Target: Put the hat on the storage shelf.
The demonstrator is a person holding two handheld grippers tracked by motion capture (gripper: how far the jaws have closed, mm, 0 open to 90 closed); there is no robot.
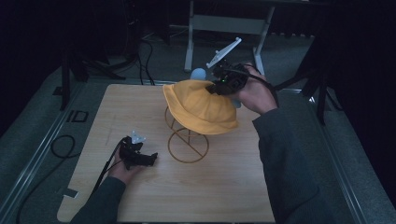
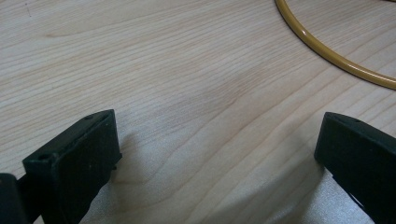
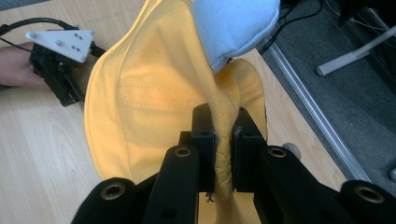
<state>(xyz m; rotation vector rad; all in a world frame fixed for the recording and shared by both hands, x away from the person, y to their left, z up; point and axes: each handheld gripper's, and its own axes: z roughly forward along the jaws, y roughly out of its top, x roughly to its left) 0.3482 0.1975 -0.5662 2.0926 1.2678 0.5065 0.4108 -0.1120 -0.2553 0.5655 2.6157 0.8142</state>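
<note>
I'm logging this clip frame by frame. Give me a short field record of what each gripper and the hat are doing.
surface: wooden table
hat: yellow hat, draped over the wire stand
right gripper: jaws shut on the hat's fabric
left gripper: jaws open, nothing between them, low over the table beside the stand's base ring
other: light blue cloth item behind the hat

Dim room, with light falling mostly on the table.

From above, the pale wooden tabletop [image 1: 224, 186] looks murky and soft, its surroundings nearly black. Close up, the same wood is brighter and sharp, while the yellow fabric hat [image 3: 149, 107] glows warmly, its nearest folds slightly blurred.
</note>
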